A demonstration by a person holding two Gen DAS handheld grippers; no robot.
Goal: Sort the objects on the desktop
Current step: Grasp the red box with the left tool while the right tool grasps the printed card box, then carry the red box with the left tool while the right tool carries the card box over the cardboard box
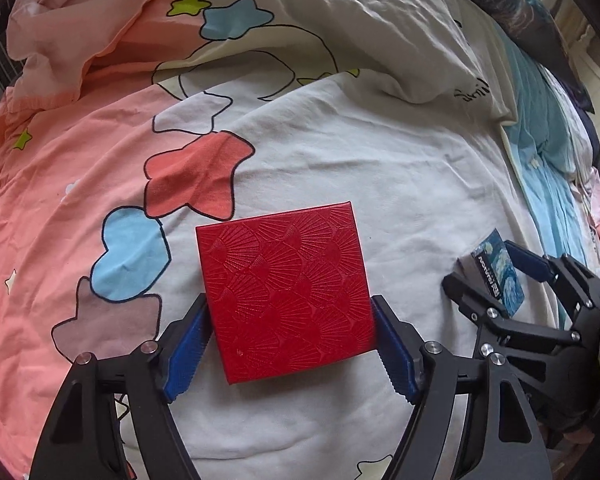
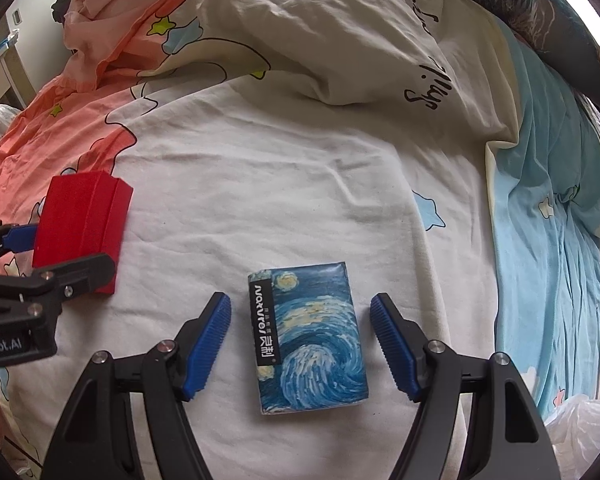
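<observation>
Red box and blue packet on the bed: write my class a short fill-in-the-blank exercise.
1. The left gripper has its fingers on either side of the ____ box.
2. The packet between the right gripper fingers is mostly ____.
3. Both things lie on a ____ bedsheet with printed stars.

Missing words: red; blue; white

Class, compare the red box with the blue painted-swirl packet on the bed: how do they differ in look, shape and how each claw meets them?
The square red embossed box has one plain colour; the oblong blue swirl-painted packet carries a picture and lettering. The left claw has its pads against the red box's sides; the right claw stands clear of the packet, gaps showing on both sides. Both lie flat on the bedsheet.
</observation>
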